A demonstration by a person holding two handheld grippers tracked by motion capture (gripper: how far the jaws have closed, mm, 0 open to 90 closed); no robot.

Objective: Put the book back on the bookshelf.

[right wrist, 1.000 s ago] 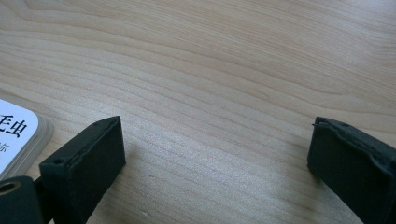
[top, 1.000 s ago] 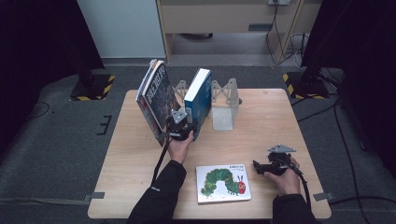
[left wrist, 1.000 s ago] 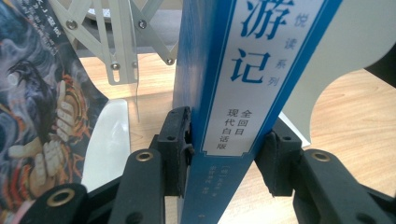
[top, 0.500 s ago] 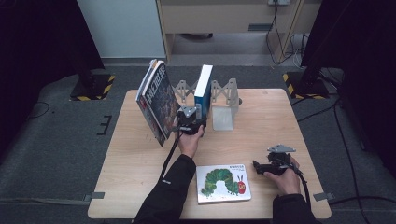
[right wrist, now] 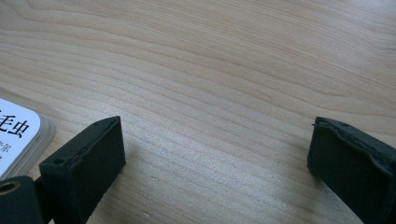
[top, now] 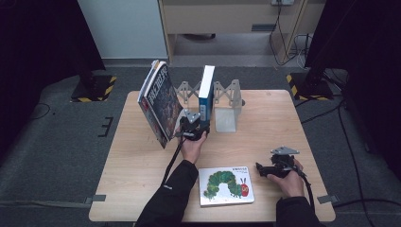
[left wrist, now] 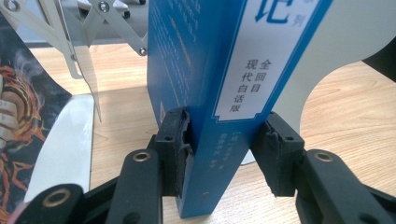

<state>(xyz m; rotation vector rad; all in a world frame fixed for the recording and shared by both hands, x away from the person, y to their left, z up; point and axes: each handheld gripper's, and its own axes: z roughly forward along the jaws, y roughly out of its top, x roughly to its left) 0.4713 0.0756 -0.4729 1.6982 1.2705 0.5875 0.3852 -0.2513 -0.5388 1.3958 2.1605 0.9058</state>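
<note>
A blue book (top: 206, 90) with a white spine label stands upright on the wooden table (top: 137, 161), in the extendable metal book rack (top: 226, 116). My left gripper (top: 197, 124) is shut on the foot of this blue book (left wrist: 224, 70); its pads (left wrist: 175, 144) press both sides near the spine. A large dark-covered book (top: 160, 101) leans to the left of it. My right gripper (top: 261, 168) rests low at the front right, jaws open over bare wood (right wrist: 215, 149).
A white picture book with a green caterpillar (top: 226, 185) lies flat at the front edge, just left of the right gripper; its corner (right wrist: 21, 135) shows beside the jaw. The rack's scissor links (left wrist: 84, 56) and white end plate stand behind the blue book.
The blue book has gone from leaning to upright and shifted a little right toward the rack's white end plate, with my left gripper on it. The right gripper has stayed put.
</note>
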